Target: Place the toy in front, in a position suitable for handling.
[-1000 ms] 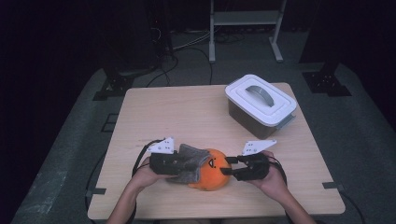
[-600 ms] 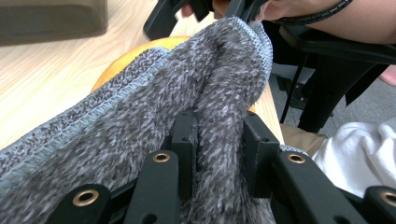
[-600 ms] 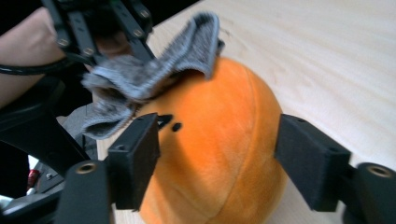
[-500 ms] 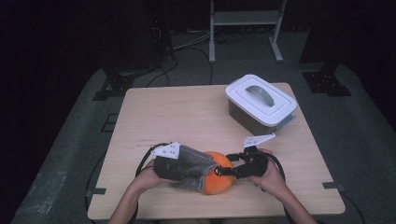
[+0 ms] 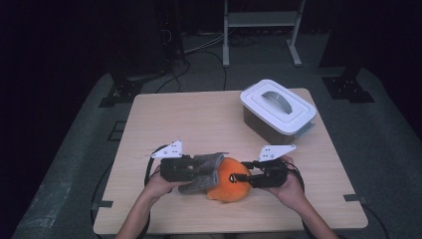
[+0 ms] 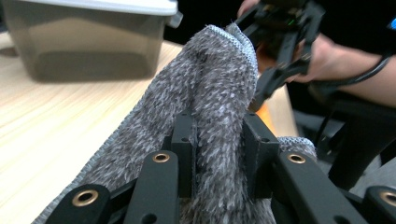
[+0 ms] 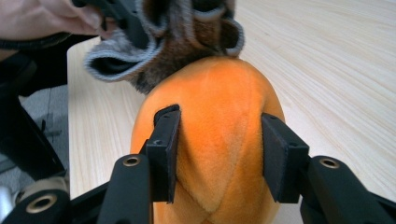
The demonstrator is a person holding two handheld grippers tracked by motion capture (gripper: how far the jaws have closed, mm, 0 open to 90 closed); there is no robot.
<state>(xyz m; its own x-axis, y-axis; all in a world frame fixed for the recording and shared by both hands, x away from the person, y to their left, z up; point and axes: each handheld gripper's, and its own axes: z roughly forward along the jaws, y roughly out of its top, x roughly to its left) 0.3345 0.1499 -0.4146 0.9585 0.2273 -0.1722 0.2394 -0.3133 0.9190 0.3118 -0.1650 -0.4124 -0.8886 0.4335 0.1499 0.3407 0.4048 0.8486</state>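
The lower part of the orange plush [image 7: 210, 154] is cut off by the bottom edge of the right gripper view, and its far end is covered by the grey fleece [image 7: 187, 42]. The storage box [image 6: 88, 37] is cropped at the upper left of the left gripper view and blurred. In the high view, both forearms are cut by the bottom edge.

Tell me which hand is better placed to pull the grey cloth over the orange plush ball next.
Left. The left tongs are clamped on the grey cloth, whose edge already lies against the orange plush ball. The right tongs squeeze the ball itself, so they look better suited to holding it steady.
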